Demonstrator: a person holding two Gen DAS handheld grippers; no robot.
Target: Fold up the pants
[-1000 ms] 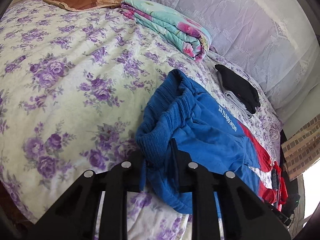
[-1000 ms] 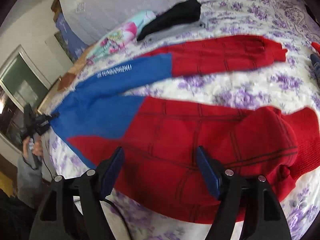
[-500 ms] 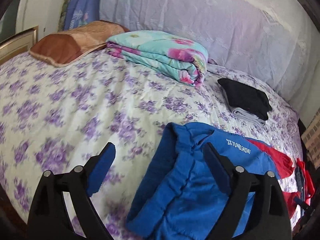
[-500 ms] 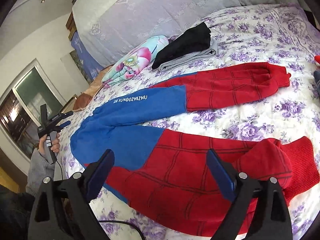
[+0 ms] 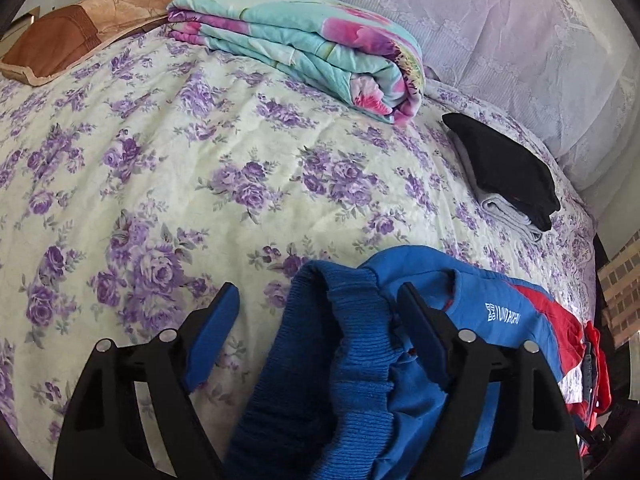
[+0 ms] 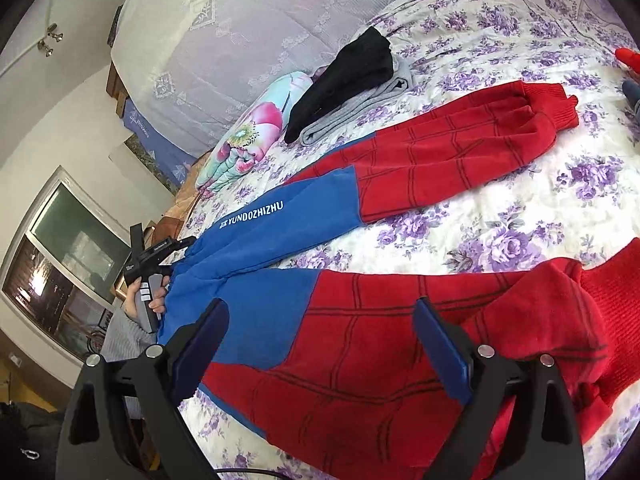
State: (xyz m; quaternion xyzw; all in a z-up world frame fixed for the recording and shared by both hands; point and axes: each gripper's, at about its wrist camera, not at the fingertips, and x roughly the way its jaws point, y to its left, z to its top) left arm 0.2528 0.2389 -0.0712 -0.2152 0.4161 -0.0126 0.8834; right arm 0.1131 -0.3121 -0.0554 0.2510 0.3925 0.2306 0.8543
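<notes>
Grasp stage: left gripper (image 5: pixel 318 312) closing around pants (image 5: pixel 356 364) waistband, unpinched; right gripper (image 6: pixel 320 332) spread, empty over near leg; next, pinch both.

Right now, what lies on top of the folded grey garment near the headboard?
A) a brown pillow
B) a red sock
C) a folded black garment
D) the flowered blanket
C: the folded black garment rests directly on the folded grey garment, while the folded flowered blanket and the brown pillow lie apart, further along the bed.
</notes>
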